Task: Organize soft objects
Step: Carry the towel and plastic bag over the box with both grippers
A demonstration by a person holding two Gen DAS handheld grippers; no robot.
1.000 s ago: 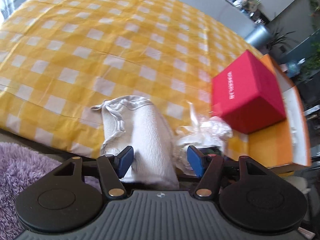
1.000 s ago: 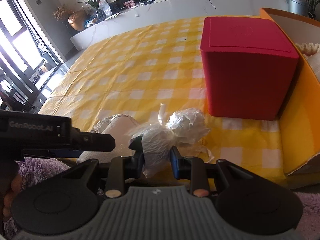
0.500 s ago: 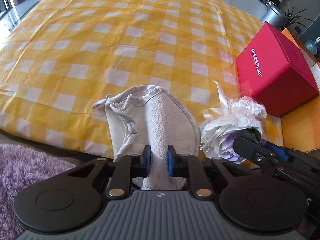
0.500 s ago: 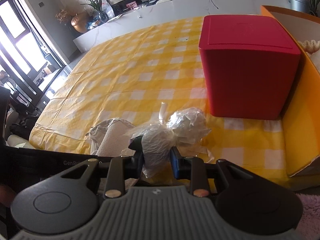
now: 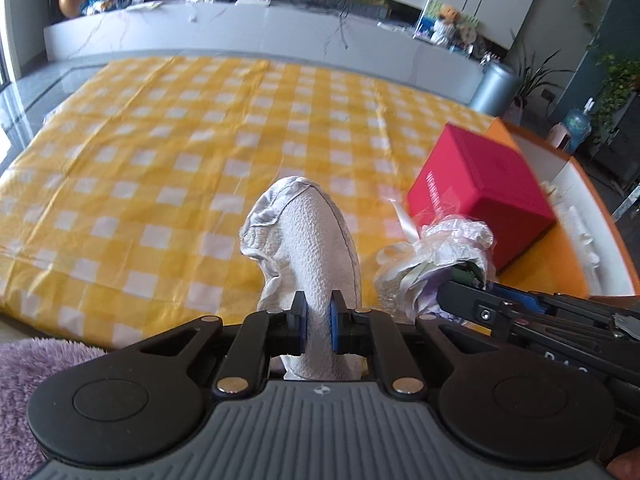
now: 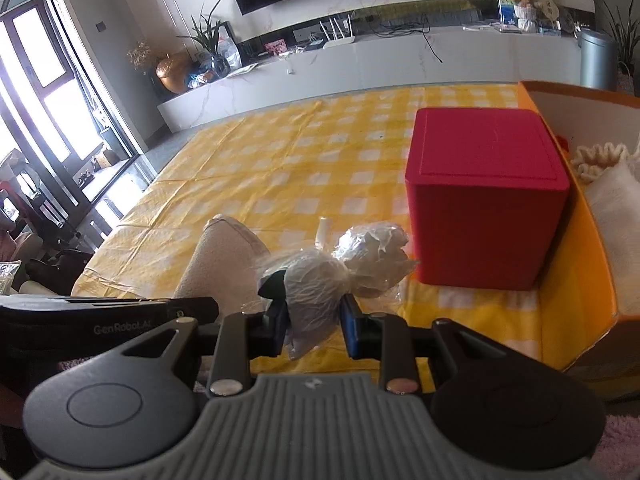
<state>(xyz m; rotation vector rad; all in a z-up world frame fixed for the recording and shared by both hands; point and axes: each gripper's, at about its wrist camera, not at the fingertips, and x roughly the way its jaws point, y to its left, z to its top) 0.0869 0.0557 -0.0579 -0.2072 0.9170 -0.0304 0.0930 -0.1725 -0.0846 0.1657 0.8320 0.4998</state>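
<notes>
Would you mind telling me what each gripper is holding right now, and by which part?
The left gripper is closing on the near end of the white cloth. The right gripper pinches the near lobe of the plastic-wrapped bundle.

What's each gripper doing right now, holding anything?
Left gripper: jaws closing, pads pinching the white towel.
Right gripper: shut on the plastic-wrapped bundle.

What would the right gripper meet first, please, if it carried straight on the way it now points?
Probably the red box: it stands just beyond the plastic-wrapped bundle that the right gripper holds, though depth is hard to judge.
</notes>
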